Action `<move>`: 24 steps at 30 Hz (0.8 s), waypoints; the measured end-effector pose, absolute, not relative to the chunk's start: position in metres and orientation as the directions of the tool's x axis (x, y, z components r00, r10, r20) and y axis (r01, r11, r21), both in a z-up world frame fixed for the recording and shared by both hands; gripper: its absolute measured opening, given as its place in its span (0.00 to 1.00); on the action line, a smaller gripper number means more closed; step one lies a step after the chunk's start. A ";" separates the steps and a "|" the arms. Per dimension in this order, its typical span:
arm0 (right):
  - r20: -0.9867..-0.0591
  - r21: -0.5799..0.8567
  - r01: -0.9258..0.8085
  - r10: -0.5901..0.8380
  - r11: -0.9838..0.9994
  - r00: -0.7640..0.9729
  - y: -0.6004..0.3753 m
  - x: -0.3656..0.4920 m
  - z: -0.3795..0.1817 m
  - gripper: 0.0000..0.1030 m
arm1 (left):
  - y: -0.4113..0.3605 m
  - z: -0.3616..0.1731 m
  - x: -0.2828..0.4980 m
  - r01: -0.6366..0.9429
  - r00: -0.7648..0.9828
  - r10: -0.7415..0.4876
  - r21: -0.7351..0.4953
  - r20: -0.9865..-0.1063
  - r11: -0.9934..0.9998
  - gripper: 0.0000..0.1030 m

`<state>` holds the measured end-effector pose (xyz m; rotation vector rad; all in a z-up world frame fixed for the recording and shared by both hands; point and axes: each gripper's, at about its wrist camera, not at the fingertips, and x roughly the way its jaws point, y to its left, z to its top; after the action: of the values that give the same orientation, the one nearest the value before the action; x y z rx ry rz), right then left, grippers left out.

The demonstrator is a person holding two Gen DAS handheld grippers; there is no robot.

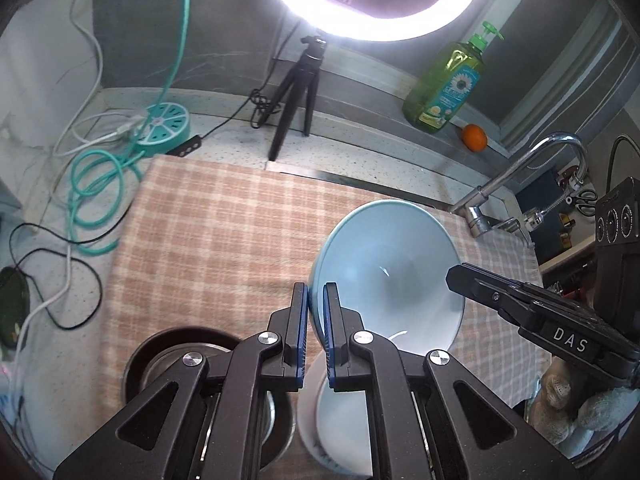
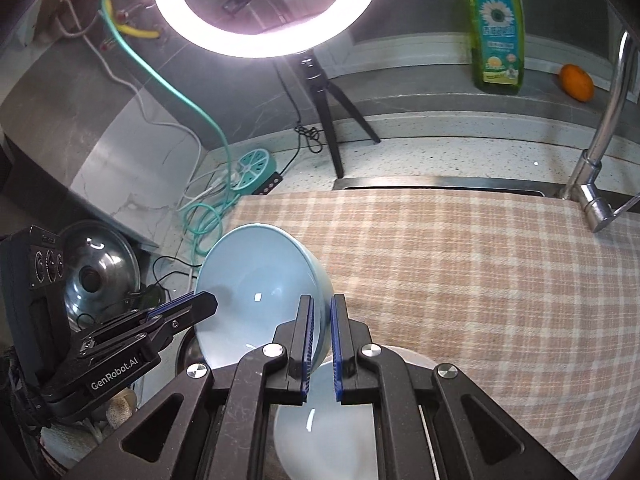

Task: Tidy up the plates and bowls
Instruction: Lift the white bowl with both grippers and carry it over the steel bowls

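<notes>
Checked cloth (image 2: 460,264) in orange and white covers the kitchen counter in front of me, with a bright ring light (image 2: 264,8) on a small tripod (image 1: 296,92) behind it, a green soap bottle (image 2: 496,32) and an orange (image 2: 576,82) on the ledge, and a steel tap (image 1: 520,176) at the right side. I judge the task is at an early or middle stage: the cloth has no dish standing on it yet, and I carry one light blue bowl (image 1: 384,272) above it with both grippers together. Under my hands I see another pale bowl (image 2: 332,412) that waits, and beside it, in the left wrist view, a dark metal pot (image 1: 180,356); a shiny steel lid (image 2: 100,272) leans at the far left. So at least this blue bowl must be put down, and the pale one after it, I think. My left gripper (image 1: 316,300) is almost fully closed, its blue pads pinching the rim of the blue bowl on the left edge. My right gripper (image 2: 322,312) is closed in the same narrow way on the opposite rim. The bowl hangs tilted between the two, its open side turned toward me, and touches nothing else as far as I can see.
</notes>
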<state>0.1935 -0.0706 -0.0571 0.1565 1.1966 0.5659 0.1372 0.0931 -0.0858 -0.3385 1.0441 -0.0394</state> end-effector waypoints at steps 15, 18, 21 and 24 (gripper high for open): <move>-0.832 0.417 -0.418 0.524 0.807 0.184 -0.007 0.158 -0.058 0.08 | 0.148 -0.088 0.088 -0.215 0.515 -0.143 -0.289 -0.845 0.933 0.06; -0.835 0.416 -0.433 0.524 0.800 0.167 0.007 0.152 -0.060 0.08 | 0.156 -0.092 0.079 -0.230 0.511 -0.137 -0.288 -0.849 0.929 0.06; -0.838 0.418 -0.441 0.524 0.794 0.151 0.016 0.148 -0.063 0.08 | 0.161 -0.095 0.071 -0.240 0.505 -0.135 -0.289 -0.852 0.927 0.06; -0.841 0.420 -0.446 0.524 0.790 0.137 0.023 0.146 -0.068 0.08 | 0.167 -0.099 0.063 -0.250 0.498 -0.135 -0.291 -0.857 0.924 0.06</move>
<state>0.1460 0.0227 -0.0678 0.0743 1.2498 0.7028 0.0630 0.1673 -0.0986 -0.4064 1.0558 0.0717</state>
